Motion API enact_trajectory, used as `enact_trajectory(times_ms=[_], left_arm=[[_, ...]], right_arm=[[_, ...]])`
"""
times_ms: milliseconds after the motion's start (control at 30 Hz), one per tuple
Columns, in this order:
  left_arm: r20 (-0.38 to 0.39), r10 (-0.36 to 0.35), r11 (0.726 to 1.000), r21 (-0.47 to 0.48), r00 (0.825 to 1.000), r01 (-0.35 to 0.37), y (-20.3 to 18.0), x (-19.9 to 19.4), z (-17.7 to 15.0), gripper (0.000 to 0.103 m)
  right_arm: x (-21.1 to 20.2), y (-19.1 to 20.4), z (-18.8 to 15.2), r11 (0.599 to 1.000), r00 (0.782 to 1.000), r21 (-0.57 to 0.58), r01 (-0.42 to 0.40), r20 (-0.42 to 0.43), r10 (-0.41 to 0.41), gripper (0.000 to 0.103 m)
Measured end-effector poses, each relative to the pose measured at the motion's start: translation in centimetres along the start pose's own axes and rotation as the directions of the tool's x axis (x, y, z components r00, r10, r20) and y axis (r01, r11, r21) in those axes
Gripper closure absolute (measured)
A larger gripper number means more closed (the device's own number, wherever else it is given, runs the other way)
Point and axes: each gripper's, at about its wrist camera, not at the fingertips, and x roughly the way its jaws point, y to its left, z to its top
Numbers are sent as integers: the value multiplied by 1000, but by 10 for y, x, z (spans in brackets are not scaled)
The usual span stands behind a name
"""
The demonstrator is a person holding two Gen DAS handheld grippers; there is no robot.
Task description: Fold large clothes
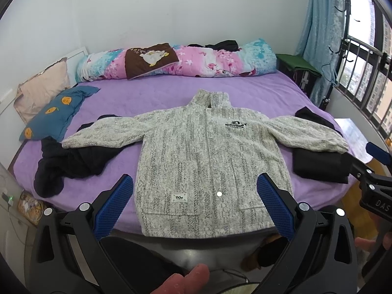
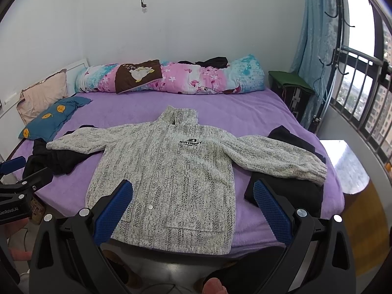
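Observation:
A grey-and-white knit jacket (image 1: 201,152) (image 2: 171,171) lies spread front-up on the purple bed (image 1: 156,90), collar towards the wall, both sleeves stretched out sideways. My left gripper (image 1: 194,183) hovers open above the jacket's hem, blue pads wide apart with nothing between them. My right gripper (image 2: 193,188) is open too, held over the hem and right pocket. In the left wrist view the right gripper (image 1: 374,161) shows at the right edge. In the right wrist view the left gripper (image 2: 14,178) shows at the left edge.
Dark crumpled clothes (image 1: 71,161) lie under the left sleeve and a folded black pile (image 1: 318,164) under the right sleeve. A rolled floral quilt (image 1: 186,60) and pillows (image 1: 56,112) line the far side. A small table (image 2: 348,164), curtain and window rail stand at right.

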Motion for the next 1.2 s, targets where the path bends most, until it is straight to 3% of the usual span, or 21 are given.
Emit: enact_trajectory(times_ms=[1200], left_arm=[[-10, -6, 1000, -13, 1000, 6, 4, 2, 0, 6]], right_arm=[[0, 0, 3, 1000, 1000, 1, -7, 11, 7, 6]])
